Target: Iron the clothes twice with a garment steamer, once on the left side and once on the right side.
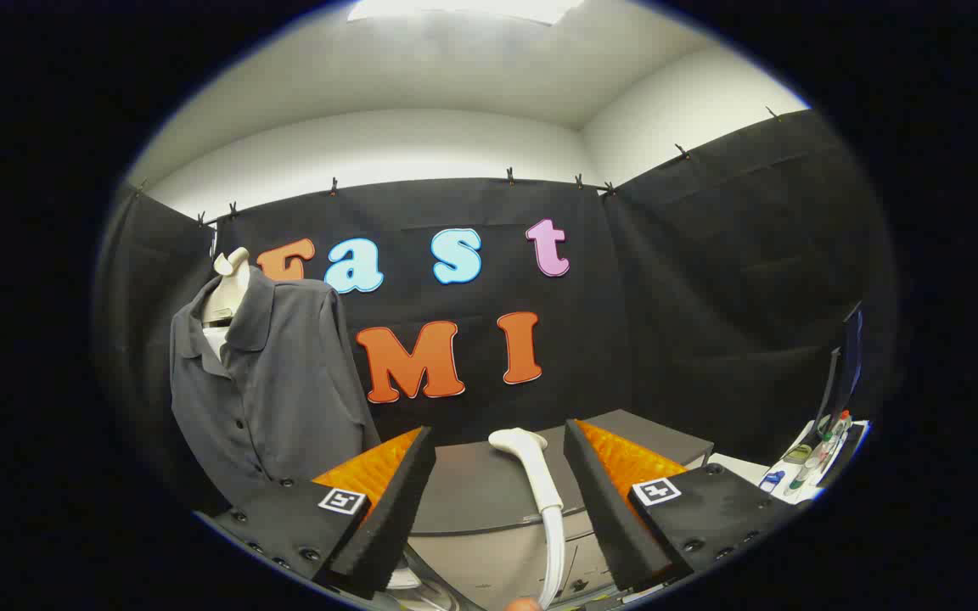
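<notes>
A dark grey polo shirt (pixel 272 373) hangs on a pale mannequin bust (pixel 228 288) to the left, beyond my left finger. The white garment steamer (pixel 536 479) lies on the grey table (pixel 480 496) between my fingers and a little ahead of them, its head pointing away and its white hose trailing back toward me. My gripper (pixel 499 443) is open, its fingers spread wide on either side of the steamer handle without touching it.
A raised grey box (pixel 654 433) sits on the table behind my right finger. Further right, a white surface (pixel 807 471) carries small bottles and pens beside a dark screen (pixel 845 365). Black cloth walls close off the back and right.
</notes>
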{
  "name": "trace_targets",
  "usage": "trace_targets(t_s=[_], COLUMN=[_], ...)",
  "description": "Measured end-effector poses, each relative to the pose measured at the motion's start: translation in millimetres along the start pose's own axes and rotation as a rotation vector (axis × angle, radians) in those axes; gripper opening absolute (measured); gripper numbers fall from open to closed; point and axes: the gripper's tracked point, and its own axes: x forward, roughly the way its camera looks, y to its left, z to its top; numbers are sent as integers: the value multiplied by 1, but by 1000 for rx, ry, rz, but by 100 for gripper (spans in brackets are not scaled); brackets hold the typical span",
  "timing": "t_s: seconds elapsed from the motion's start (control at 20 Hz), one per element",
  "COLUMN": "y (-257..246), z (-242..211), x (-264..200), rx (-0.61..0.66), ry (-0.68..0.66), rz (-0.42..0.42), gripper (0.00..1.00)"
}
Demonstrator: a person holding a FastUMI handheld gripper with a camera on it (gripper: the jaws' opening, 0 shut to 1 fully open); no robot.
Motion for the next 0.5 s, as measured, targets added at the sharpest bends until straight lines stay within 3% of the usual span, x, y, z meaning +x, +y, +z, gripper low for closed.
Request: trace_targets(t_s=[0.5], y=[-33], z=[-15], x=[14], rx=[-45], ry=[47], rz=[17], gripper=[98])
